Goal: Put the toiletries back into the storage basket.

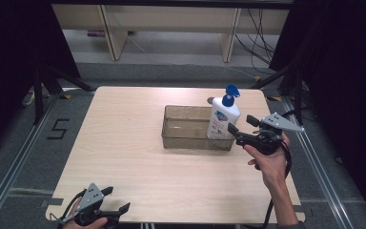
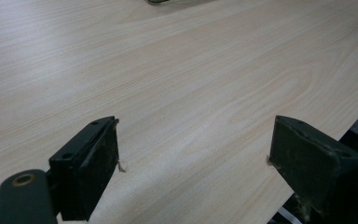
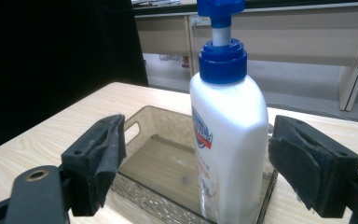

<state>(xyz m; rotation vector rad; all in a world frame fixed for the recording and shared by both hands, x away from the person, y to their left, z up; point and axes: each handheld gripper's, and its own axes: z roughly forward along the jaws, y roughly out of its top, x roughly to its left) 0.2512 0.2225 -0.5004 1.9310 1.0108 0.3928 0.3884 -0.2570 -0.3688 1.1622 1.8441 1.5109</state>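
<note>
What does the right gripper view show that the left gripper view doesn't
The right gripper view has the white pump bottle with its blue pump, standing in the clear brownish bin, in front of the open right gripper. The left gripper view has the open left gripper over bare wood, with nothing between its jaws. Both share the light wooden table and a pair of black jaws set wide apart.

Even overhead light falls on the pale bench (image 1: 124, 143), while the surroundings sink into near black. Shadows are soft and faint. A mild sheen whitens the bench's far part in the left gripper view. All three pictures look slightly soft and grainy.
</note>
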